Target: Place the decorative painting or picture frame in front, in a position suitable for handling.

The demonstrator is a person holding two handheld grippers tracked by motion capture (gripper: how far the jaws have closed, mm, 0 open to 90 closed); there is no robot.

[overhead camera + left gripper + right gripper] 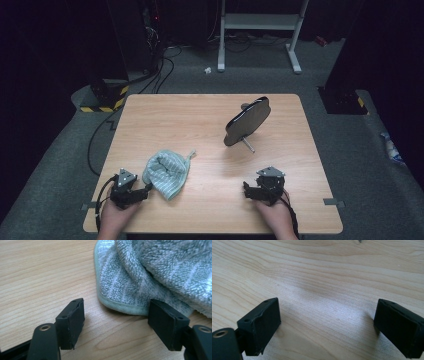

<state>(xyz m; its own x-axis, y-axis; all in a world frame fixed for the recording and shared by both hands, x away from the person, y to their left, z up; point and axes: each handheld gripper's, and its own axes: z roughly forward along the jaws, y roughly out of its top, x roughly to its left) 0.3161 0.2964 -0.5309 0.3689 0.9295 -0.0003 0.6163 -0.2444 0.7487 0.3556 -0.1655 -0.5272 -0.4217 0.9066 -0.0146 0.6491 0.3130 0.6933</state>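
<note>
Here, a light wooden table [210, 115] is seen from above, with a person's two hands entering from its near edge, each holding a black gripper. The crumpled pale green striped towel [167, 172] serves as the landmark: it lies on the near left part of the table. The left gripper [145, 191] sits just beside the towel's near left edge, jaws pointing toward it. The right gripper [247, 191] rests well apart from the towel, off to its right, over bare wood. Beyond the towel and to its right, a dark oval paddle-shaped object [247, 121] stands tilted on a thin metal stem; what it is cannot be made out from this height.

The left gripper view brings out what the high view cannot: the towel's [155, 272] looped terry weave, its white stripes and a stitched green hem curving between the two jaws. The left gripper [116, 322] has its jaws spread apart; the right-hand jaw is at the hem, though whether it touches the cloth is unclear, and nothing is clamped. The far side of the towel is cut off at the frame's edge.

The right gripper view shows the right gripper [327, 322] with jaws held wide, only wood grain between them.
</note>
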